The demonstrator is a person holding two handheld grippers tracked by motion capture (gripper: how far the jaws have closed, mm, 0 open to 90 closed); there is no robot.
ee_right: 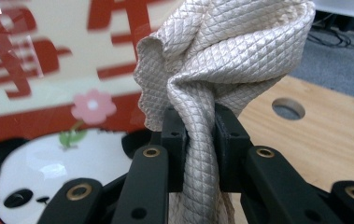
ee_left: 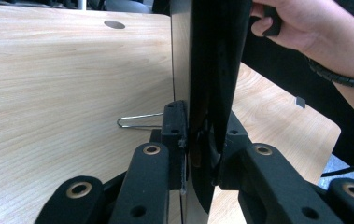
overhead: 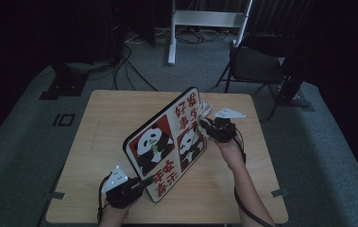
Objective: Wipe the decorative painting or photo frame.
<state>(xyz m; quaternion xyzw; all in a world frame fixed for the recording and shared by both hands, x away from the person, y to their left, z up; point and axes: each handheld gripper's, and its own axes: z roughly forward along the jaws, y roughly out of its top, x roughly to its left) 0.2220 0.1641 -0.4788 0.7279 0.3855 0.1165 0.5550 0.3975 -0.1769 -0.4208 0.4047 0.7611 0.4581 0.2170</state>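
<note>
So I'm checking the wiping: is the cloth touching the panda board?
Cannot tell. The right gripper view shows the cloth in front of the board, hiding any gap.

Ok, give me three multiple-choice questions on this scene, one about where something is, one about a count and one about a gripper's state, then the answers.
1. Where does the left gripper grip the panda board?
A. at its near bottom corner
B. at its far top corner
C. in the middle of its printed face

2. How many pandas are printed on the board?
A. one
B. two
C. four

3. What is the state of the right gripper?
A. open above the wooden table
B. shut on nothing
C. shut on a cream quilted cloth

Answers:
1. A, since the high view shows that gripper at the board's near lower corner, the board standing tilted.
2. B, one panda in each red panel.
3. C, since the right gripper view shows the cloth pinched between the jaws.
</note>
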